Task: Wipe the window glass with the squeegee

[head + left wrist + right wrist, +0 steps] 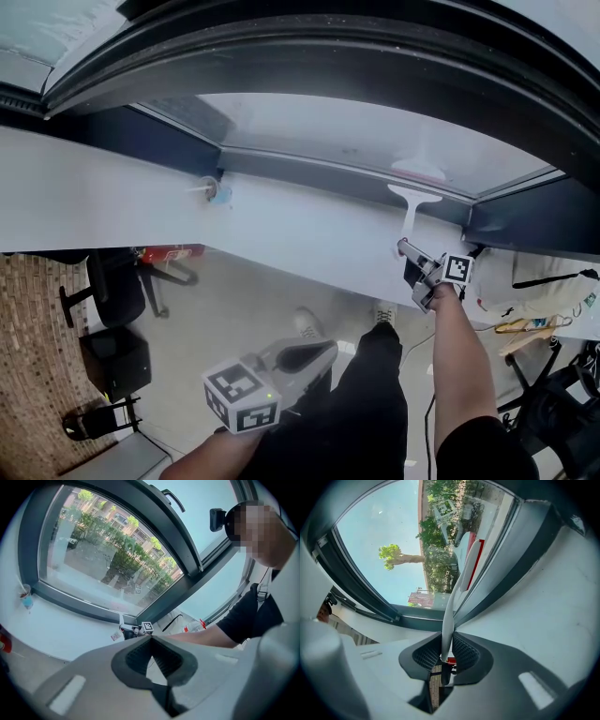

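**A:** What does the head view give you?

**B:** My right tool (pixel 405 249) is raised to the lower right corner of the window glass (pixel 356 136); its jaws are clamped on the thin white plastic handle of the squeegee (pixel 410 211); the wide flat head lies at the bottom of the pane, just above the dark frame (pixel 281 164). My left tool (pixel 326 351) hangs low by my leg, well apart from the window. A small clear cup (pixel 217 192) stands on the smooth white sill (pixel 281 225).

**A:** And the left gripper view?

**B:** The two ribbed black pads meet at their tips; the jaws are closed together with nothing between them. Past them I see the glass, the cup (pixel 26 599) at the far left and the right tool (pixel 140 629) at the frame.

**A:** The right gripper view?

**B:** The jaws sit narrow on the squeegee (pixel 452 611); the slim, slightly curved handle rises from between the ribbed pads; its head carries a red strip and lies along the pane beside the frame; whether the edge touches the glass I cannot tell.
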`<action>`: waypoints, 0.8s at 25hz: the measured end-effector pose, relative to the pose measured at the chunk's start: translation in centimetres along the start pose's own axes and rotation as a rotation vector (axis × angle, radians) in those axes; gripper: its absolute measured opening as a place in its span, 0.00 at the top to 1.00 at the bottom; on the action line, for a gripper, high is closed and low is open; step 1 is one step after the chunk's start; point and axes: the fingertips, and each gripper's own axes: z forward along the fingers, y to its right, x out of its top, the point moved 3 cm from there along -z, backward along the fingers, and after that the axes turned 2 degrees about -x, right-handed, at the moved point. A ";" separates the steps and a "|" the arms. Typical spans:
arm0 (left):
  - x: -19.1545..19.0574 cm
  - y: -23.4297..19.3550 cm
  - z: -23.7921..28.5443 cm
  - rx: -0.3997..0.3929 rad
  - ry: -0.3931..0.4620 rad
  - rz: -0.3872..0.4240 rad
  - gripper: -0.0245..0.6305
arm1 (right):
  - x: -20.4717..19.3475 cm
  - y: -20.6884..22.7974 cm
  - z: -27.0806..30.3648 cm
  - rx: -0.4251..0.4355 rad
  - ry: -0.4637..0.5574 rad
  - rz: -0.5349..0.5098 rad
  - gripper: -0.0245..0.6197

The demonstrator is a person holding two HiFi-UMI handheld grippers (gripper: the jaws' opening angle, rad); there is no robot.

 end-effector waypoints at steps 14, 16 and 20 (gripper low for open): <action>4.3 1.6 -2.2 -0.009 0.090 0.114 0.96 | -1.6 -13.3 -1.3 0.089 0.060 -0.078 0.82; 5.1 1.7 -3.3 -0.012 0.104 0.131 0.96 | -1.8 -16.7 -1.7 0.088 0.064 -0.116 0.82; 6.4 1.4 -6.3 -0.022 0.136 0.150 0.96 | -3.6 -24.0 -1.8 0.070 0.038 -0.204 0.82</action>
